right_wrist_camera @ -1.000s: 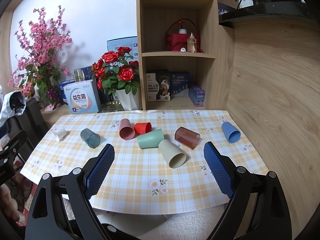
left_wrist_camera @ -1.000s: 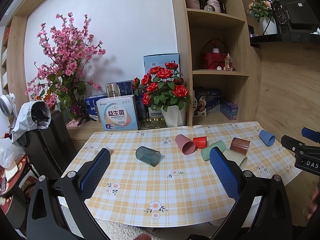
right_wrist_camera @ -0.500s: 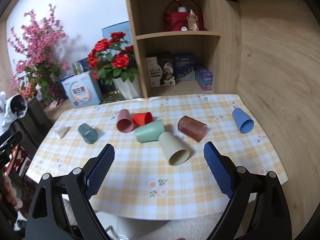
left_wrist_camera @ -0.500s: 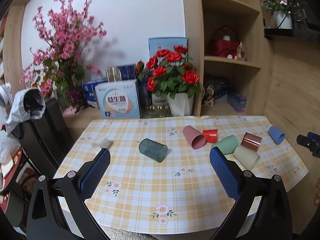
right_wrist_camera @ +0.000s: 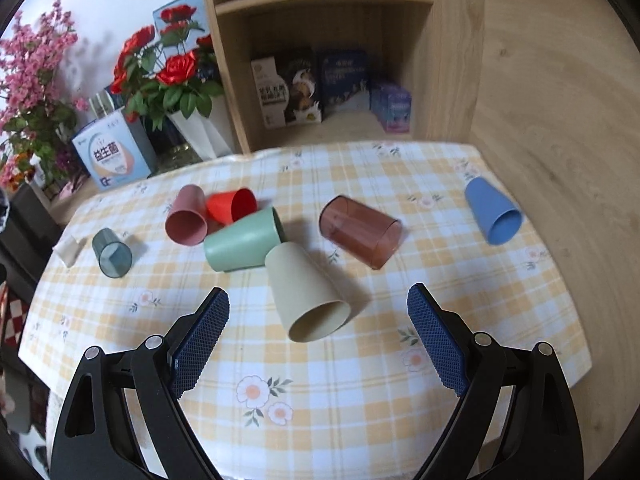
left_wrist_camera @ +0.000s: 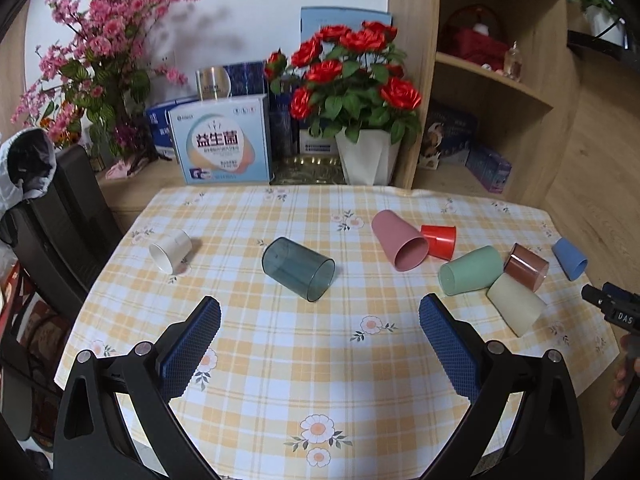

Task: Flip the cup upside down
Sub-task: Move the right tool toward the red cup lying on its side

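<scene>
Several cups lie on their sides on the checked tablecloth [left_wrist_camera: 280, 360]. In the left wrist view: a white cup [left_wrist_camera: 171, 249], a dark teal clear cup [left_wrist_camera: 298, 269], pink [left_wrist_camera: 398, 245], red [left_wrist_camera: 439, 241], green [left_wrist_camera: 470, 270], cream [left_wrist_camera: 516, 304], brown [left_wrist_camera: 525, 266] and blue [left_wrist_camera: 569, 258]. My left gripper [left_wrist_camera: 319, 312] is open and empty, just short of the teal cup. My right gripper [right_wrist_camera: 318, 312] is open and empty, its jaws either side of the cream cup [right_wrist_camera: 306, 292], not touching it. The brown clear cup [right_wrist_camera: 360, 232] and blue cup [right_wrist_camera: 493, 211] lie further right.
A white vase of red roses [left_wrist_camera: 366, 156], boxes [left_wrist_camera: 224, 144] and pink blossoms [left_wrist_camera: 104, 52] stand behind the table. A wooden shelf unit [right_wrist_camera: 320, 60] rises at the back right. A dark chair with a jacket [left_wrist_camera: 44, 200] stands at the left edge. The right gripper's tip shows in the left view [left_wrist_camera: 612, 308].
Both grippers have moved forward and tilted down toward the table. The cups look closer; the cream cup now sits between the right jaws. No cup has moved.
</scene>
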Demonstrator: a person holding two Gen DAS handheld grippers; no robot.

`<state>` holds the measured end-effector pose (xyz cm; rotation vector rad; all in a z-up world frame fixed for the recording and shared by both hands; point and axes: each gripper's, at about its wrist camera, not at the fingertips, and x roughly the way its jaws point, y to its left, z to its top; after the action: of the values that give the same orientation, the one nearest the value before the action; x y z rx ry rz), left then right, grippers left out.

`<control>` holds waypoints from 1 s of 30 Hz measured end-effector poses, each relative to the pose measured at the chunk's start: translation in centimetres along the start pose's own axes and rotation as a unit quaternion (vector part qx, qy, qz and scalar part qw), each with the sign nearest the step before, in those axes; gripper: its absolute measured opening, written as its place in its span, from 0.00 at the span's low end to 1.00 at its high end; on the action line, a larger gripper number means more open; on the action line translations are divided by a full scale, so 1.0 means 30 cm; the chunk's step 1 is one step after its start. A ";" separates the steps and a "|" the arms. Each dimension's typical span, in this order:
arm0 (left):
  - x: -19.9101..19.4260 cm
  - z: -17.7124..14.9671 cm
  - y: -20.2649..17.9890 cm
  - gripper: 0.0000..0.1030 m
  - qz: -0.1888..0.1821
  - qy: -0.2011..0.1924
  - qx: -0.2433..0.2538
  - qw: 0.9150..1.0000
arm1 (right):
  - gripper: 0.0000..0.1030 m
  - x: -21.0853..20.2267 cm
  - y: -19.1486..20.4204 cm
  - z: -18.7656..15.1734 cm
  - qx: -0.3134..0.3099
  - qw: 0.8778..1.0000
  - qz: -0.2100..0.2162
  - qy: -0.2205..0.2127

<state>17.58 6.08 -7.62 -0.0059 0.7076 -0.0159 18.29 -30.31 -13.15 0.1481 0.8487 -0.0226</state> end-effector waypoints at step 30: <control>0.259 0.022 0.240 0.94 0.032 0.013 -0.058 0.998 | 0.59 0.775 0.565 0.386 -0.468 0.853 0.082 0.216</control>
<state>23.99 13.15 -12.25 -0.0940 0.7342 0.0865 43.66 -14.25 -20.97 -0.7241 1.2074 0.6023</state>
